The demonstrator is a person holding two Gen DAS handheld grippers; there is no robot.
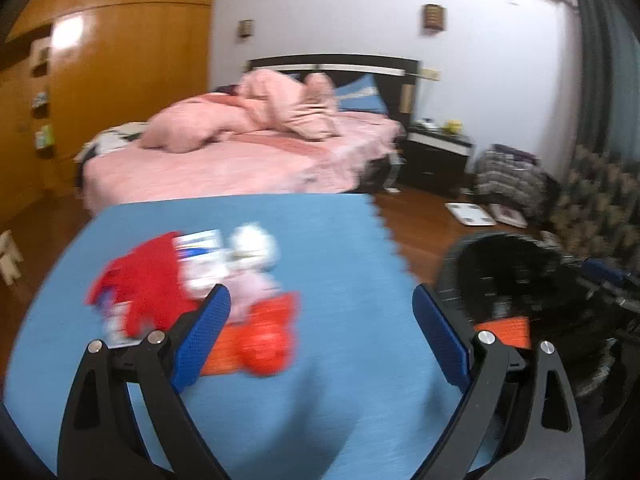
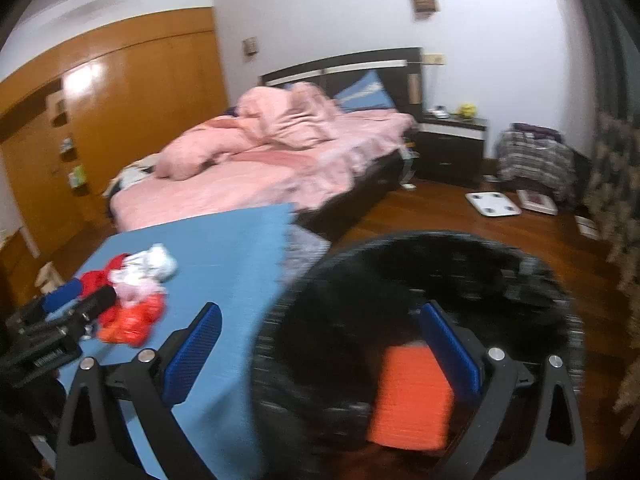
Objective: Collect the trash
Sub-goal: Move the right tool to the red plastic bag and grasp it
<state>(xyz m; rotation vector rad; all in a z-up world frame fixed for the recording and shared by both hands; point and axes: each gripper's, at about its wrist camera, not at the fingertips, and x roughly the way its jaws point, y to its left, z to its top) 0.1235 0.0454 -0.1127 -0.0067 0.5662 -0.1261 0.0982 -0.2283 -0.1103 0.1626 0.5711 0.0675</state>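
Both our jaws are spread and empty; the trash pile [image 1: 208,292] lies just ahead-left of our left gripper [image 1: 320,320], the nearer one.

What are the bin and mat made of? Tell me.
Bin: probably black mesh or perforated plastic or metal, since its wall shows a fine grid, though blurred. Mat: likely matte blue foam; it has a toothed, puzzle-style edge and no shine.

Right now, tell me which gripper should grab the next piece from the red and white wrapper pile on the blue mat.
Left. The left gripper is open beside the wrapper pile, while the right gripper is open over the black mesh bin.
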